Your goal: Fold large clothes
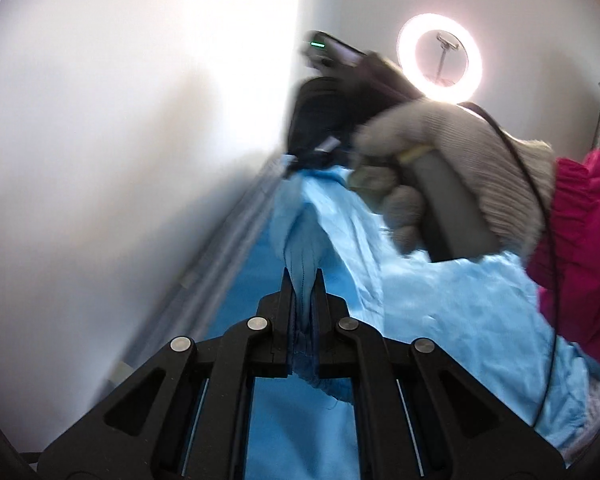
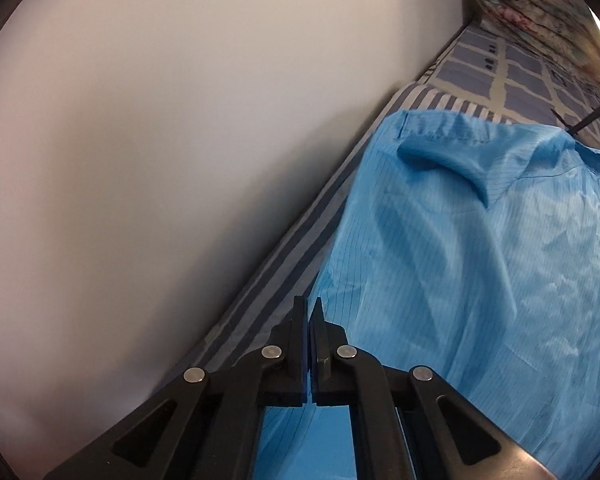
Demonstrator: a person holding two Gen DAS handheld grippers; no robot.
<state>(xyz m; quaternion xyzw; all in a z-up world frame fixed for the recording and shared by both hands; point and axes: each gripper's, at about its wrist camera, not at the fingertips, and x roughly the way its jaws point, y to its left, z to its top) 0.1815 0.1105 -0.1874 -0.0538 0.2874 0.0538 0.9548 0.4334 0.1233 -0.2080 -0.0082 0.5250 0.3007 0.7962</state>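
both grippers are gripping the blue garment (image 2: 480, 264), the left gripper (image 1: 303, 276) clamping a bunched edge, the right gripper (image 2: 309, 308) pinching its edge, so lifting evenly is keeping it taut.

You will find no writing, label, brand, number or sign to read in either wrist view.
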